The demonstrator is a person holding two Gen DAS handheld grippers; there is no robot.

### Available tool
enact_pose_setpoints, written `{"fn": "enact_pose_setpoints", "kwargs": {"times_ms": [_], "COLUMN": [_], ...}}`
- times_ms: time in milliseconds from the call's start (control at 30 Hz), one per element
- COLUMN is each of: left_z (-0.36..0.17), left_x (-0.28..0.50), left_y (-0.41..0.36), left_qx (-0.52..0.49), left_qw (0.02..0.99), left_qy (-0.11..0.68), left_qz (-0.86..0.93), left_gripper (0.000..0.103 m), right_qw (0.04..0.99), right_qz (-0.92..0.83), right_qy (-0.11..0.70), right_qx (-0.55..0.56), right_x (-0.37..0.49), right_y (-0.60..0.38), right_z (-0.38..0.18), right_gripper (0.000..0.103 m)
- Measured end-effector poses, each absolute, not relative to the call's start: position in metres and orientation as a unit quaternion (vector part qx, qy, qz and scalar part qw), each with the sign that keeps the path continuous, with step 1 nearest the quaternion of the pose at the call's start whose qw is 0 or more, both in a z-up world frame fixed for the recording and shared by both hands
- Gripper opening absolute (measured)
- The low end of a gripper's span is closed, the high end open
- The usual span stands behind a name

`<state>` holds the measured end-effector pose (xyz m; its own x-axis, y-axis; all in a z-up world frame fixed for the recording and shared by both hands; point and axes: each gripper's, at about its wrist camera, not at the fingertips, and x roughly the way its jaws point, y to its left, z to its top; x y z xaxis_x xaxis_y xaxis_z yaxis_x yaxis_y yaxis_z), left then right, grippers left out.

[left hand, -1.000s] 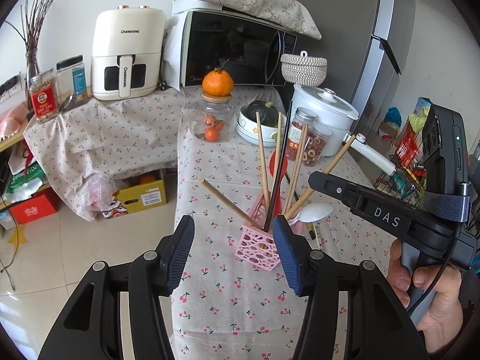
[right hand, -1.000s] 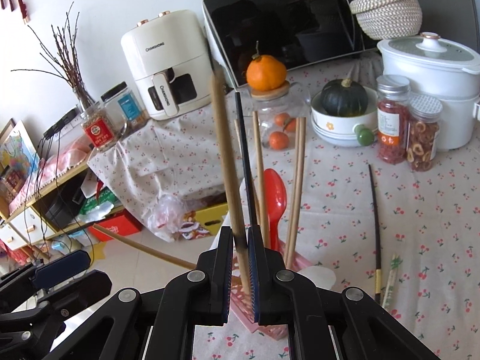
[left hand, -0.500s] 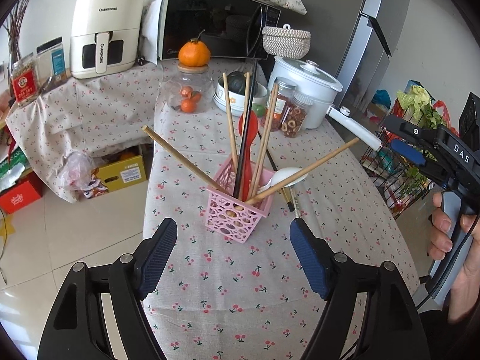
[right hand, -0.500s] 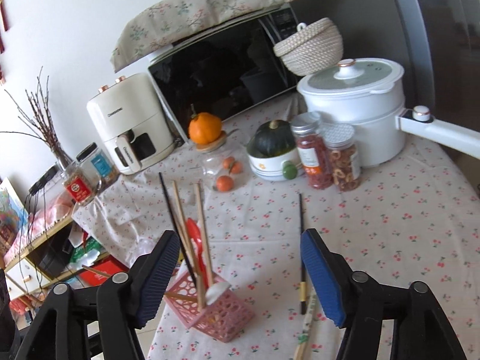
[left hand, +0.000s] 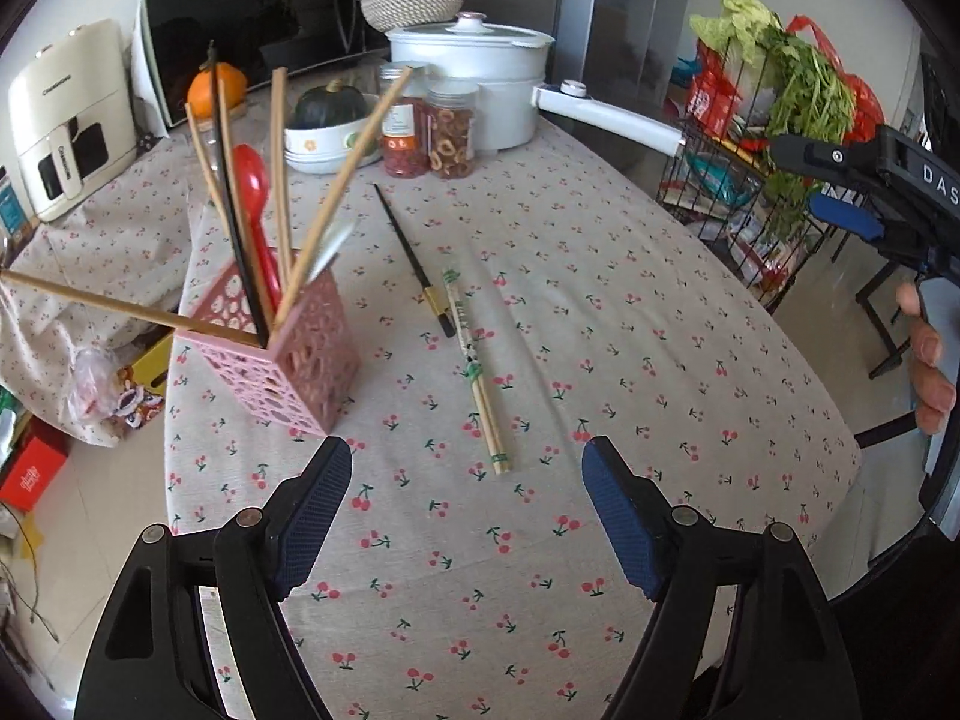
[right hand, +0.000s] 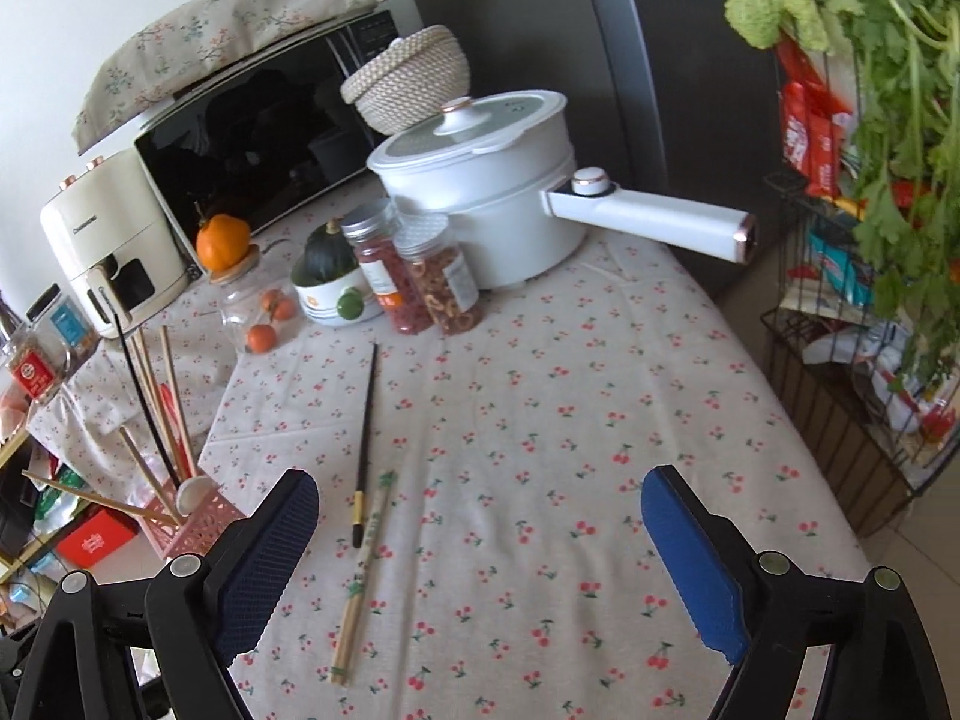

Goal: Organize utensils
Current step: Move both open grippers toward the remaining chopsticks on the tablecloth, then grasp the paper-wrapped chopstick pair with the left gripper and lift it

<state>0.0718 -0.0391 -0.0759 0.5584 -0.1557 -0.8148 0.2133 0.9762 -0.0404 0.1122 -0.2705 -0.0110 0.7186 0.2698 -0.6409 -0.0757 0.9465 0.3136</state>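
White wall [right hand: 36, 12], tiled floor [left hand: 78, 516], cherry-print tablecloth [left hand: 600, 324], grey fridge [right hand: 660, 60].

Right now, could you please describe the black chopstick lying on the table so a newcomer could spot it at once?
Start at the pink basket on the cherry-print tablecloth. Just to its right two things lie flat: the black chopstick and a paper-wrapped wooden pair. It is the dark, single one with a gold band.

You get soft, even daylight with faint shadows. Around the pink basket [left hand: 282, 354] your left view smears with motion blur, and fisheye bending darkens every picture's corners.
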Motion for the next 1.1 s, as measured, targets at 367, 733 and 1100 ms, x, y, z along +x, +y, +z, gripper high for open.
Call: {"fn": "enact_pose_setpoints", "kwargs": {"times_ms": [367,733,1100], "left_z": [-0.149,-0.175,-0.170], "left_x": [0.143,0.206,0.195], "left_y": [-0.095,-0.082,-0.104], "left_qx": [0.059,0.002,-0.018], "left_qw": [0.873,0.873,0.844], "left_qy": [0.481,0.488,0.526], "left_qz": [-0.062,-0.007,-0.102], "left_gripper": [0.081,0.050,0.020], "right_qw": [0.865,0.838,0.826], "right_qz": [0.088,0.102,0.079], "right_qy": [0.449,0.473,0.484], "right_qx": [0.205,0.252,0.278], "right_x": [0.137,0.168,0.173], "right_y": [-0.305,-0.307,-0.324], "right_z": [-0.057,-0.070,-0.080], "right_gripper": [0.094,0.094,0.094]}}
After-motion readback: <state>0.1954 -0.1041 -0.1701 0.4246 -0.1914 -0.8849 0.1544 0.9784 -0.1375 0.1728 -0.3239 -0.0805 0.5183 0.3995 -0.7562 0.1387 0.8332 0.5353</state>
